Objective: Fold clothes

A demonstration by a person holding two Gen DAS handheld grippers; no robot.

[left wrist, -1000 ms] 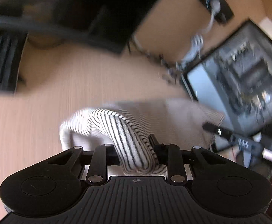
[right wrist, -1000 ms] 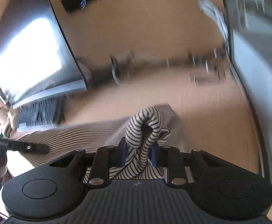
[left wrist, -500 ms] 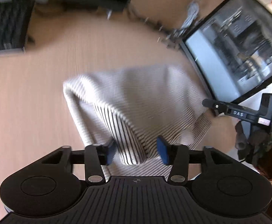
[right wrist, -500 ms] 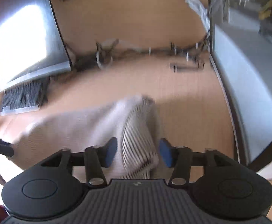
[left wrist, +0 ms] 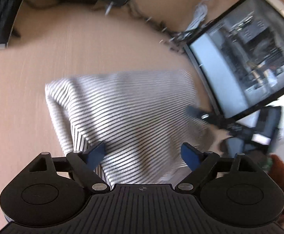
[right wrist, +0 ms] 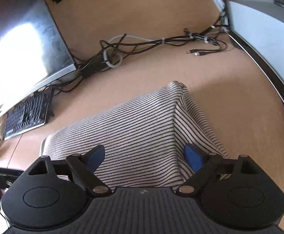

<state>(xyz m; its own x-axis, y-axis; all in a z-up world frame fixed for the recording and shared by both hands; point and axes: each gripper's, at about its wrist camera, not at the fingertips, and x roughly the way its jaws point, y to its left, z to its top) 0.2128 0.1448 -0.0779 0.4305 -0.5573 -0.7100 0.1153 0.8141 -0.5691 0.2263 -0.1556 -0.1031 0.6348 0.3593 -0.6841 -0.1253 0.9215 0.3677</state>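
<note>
The striped garment [right wrist: 142,132] is lying folded on the desk [right wrist: 229,89], its near edge hiding under both bodies. The left gripper [left wrist: 142,153] and right gripper [right wrist: 144,156] are spreading wide, gripping nothing. Motion is blurring cables [left wrist: 161,27] at one o'clock.

garment [right wrist: 142,128]: showing thin black stripes on off-white
left gripper [left wrist: 142,154]: showing a black body, blue pads [left wrist: 95,154]
right gripper [right wrist: 144,156]: showing a black body, blue pads [right wrist: 193,157]
desk [right wrist: 229,89]: showing light tan wood grain
cables [right wrist: 142,44]: running black, with one white
keyboard [right wrist: 26,115]: showing black keys
</note>
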